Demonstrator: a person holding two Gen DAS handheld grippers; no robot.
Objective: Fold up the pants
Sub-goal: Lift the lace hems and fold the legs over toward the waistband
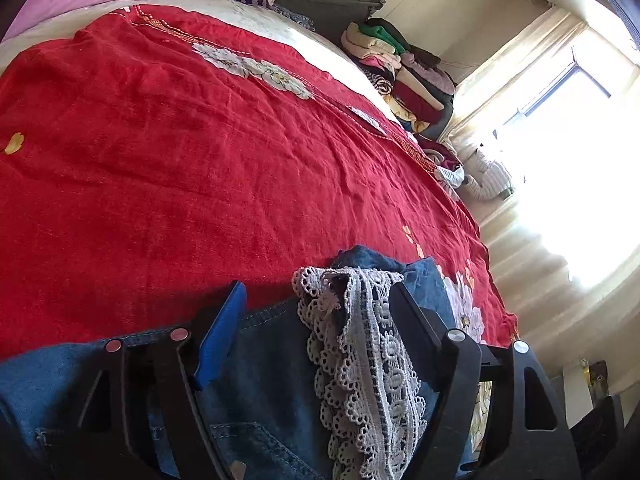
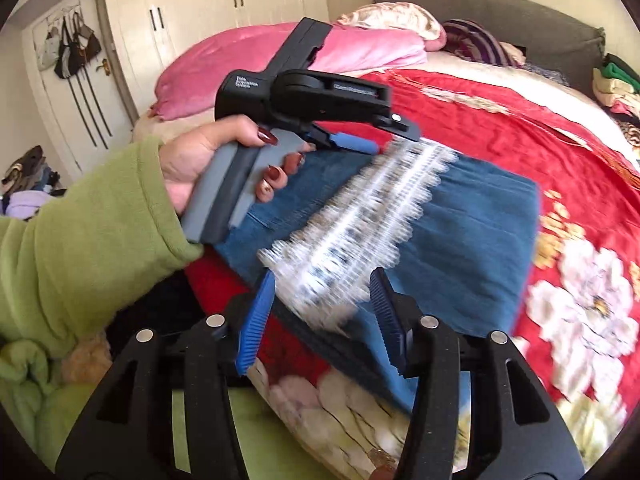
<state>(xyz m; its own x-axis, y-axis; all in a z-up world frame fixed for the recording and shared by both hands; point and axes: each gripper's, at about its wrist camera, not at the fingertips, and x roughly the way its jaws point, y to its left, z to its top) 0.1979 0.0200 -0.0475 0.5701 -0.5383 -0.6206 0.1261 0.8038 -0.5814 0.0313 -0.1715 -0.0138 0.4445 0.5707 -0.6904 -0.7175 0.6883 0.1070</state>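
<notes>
Blue denim pants (image 2: 472, 224) with a white lace strip (image 2: 352, 220) lie folded on the red bedspread near the bed's front edge. In the left wrist view the pants (image 1: 260, 380) and lace (image 1: 360, 360) fill the space between my left gripper's (image 1: 316, 300) fingers, which are spread wide over the cloth. In the right wrist view the left gripper (image 2: 376, 140) rests over the pants' far end, held by a hand in a green sleeve. My right gripper (image 2: 320, 280) is open, its blue pads on either side of the lace's near end.
The red floral bedspread (image 1: 180, 160) covers the bed. Pink pillows (image 2: 248, 56) lie at the head. Stacked folded clothes (image 1: 404, 76) sit at the far side by a bright window. Wardrobes and a door with hanging bags (image 2: 72, 48) stand at the left.
</notes>
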